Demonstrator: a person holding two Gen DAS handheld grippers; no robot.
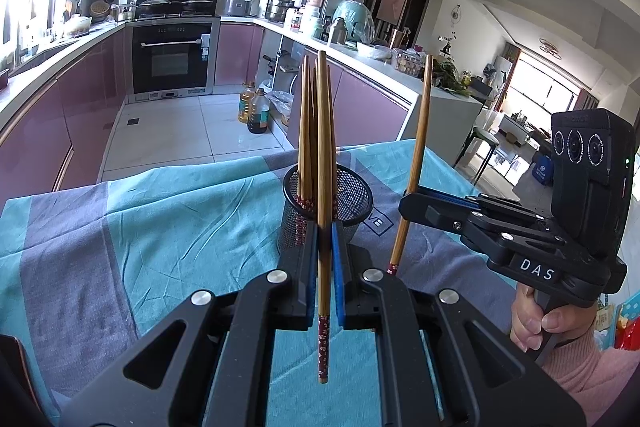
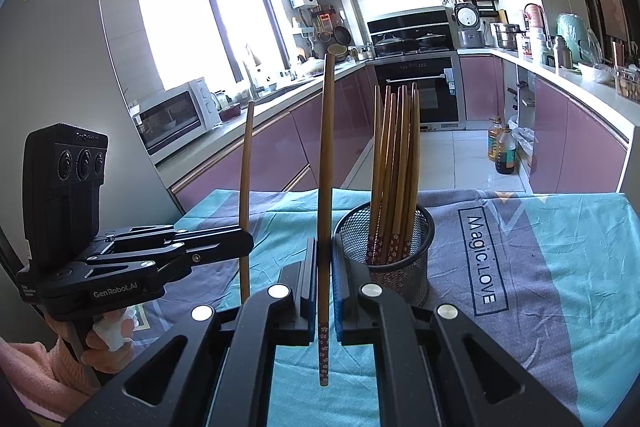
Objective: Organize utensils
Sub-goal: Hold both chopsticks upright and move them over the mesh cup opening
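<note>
A black mesh cup (image 1: 328,205) stands on the cloth-covered table and holds several brown chopsticks (image 1: 306,131) upright; it also shows in the right wrist view (image 2: 386,243). My left gripper (image 1: 325,239) is shut on one chopstick (image 1: 323,187), held upright just in front of the cup. My right gripper (image 2: 325,259) is shut on another chopstick (image 2: 326,163), upright, left of the cup. In the left wrist view the right gripper (image 1: 412,205) and its chopstick (image 1: 416,155) are to the right of the cup. In the right wrist view the left gripper (image 2: 240,243) is at the left.
A teal and grey cloth (image 1: 160,211) covers the table; it also shows in the right wrist view (image 2: 540,267). Beyond the table's far edge are the kitchen floor, purple cabinets (image 1: 80,107), an oven (image 1: 172,59) and oil bottles (image 1: 256,107).
</note>
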